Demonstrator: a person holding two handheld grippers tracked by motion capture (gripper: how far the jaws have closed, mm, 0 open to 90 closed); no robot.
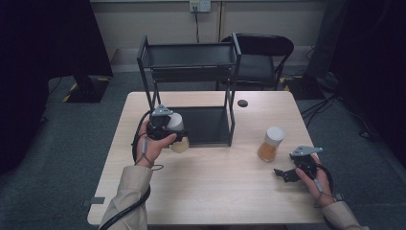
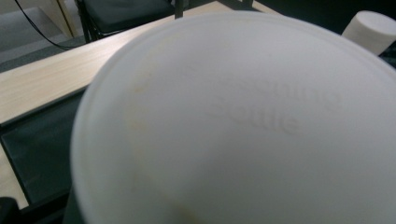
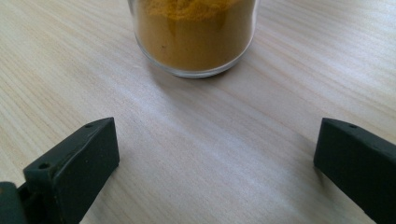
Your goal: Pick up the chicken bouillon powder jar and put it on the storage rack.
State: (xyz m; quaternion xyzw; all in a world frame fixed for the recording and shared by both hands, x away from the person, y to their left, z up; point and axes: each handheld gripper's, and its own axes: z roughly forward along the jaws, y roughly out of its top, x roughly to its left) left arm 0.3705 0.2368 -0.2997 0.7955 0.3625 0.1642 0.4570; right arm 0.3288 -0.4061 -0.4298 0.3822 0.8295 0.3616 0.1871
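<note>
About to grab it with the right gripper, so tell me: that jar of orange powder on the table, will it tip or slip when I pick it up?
The jar looks like smooth clear glass, so probably slippery and breakable. It stands tall on a narrow base, with its white lid on top, so a push high up may tip it. Roughly half full, likely moderately heavy.

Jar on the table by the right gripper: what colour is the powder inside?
Orange-yellow powder in the jar, clearest in the right gripper view.

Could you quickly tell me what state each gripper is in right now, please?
Left gripper: shut on the white-lidded jar, held above the table.
Right gripper: open, holding nothing, jaws apart short of the orange spice jar.
</note>
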